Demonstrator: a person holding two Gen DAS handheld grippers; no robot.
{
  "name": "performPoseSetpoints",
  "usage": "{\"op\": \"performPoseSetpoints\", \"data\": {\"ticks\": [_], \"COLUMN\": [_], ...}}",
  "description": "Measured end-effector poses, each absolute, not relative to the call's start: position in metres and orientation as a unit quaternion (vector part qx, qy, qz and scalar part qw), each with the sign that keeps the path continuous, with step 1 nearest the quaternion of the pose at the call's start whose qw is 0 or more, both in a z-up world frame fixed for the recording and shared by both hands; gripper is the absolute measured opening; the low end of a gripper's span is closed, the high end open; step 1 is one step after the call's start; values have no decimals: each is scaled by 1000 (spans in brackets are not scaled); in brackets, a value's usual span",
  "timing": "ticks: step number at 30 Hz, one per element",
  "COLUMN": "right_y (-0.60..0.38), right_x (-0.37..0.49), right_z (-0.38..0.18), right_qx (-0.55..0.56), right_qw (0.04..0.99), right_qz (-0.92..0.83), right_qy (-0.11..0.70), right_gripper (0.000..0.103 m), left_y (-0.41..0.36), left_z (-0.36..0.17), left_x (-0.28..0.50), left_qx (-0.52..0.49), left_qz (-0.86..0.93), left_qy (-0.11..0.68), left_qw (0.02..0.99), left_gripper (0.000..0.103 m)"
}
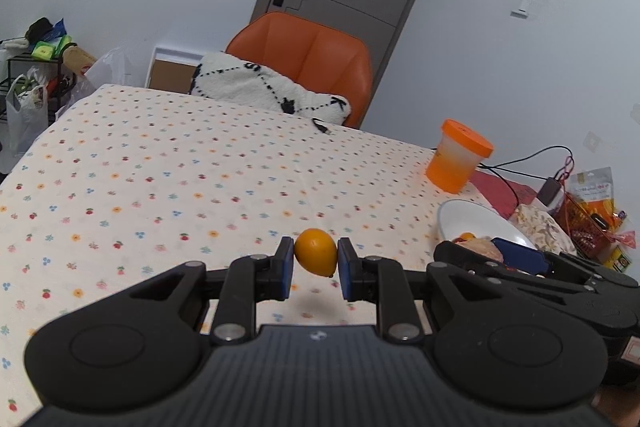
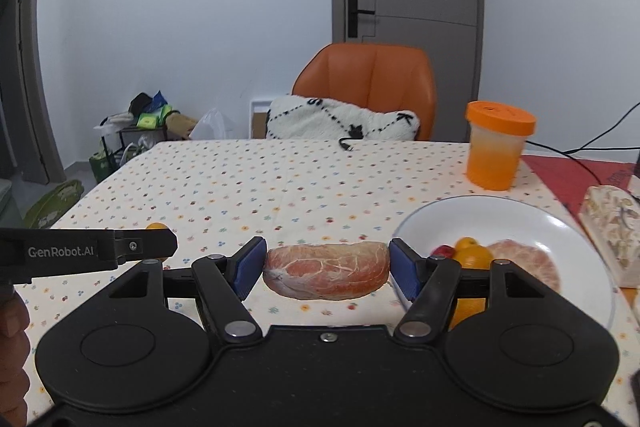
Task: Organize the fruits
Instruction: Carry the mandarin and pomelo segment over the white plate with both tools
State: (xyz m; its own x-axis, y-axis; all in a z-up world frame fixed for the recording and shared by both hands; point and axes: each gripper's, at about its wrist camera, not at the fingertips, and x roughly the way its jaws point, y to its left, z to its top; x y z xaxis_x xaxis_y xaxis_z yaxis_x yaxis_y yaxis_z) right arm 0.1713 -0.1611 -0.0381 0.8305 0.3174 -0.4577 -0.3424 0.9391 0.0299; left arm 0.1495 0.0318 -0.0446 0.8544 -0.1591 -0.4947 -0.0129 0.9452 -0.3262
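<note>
Fruits, two in our grip: small orange citrus [image 1: 316, 251] clamped between the left gripper [image 1: 315, 267] pads, lifted above the dotted tablecloth [image 1: 160, 167]; peeled grapefruit segment [image 2: 326, 271] clamped in the right gripper [image 2: 327, 269], just left of the white plate [image 2: 568, 227] holding more fruit.

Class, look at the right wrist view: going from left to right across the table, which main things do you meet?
Left gripper with a small orange fruit behind it → pomelo segment held in the right gripper → white plate of fruit → patterned box. The orange-lidded jar stands farther back, above the plate.
</note>
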Motion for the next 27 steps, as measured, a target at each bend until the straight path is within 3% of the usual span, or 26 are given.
{"op": "performPoseSetpoints", "data": {"ticks": [27], "right_y": [-271], "right_x": [164], "right_z": [-43], "right_qx": [20], "right_qw": [972], "right_qz": [79], "right_qy": [222], "right_gripper": [64], "left_y": [-59], "left_z": [-37], "left_x": [171], "left_qx": [-117], "left_qz": [-105], "left_qy": [272], "left_qw": [949], "left_gripper": [21]}}
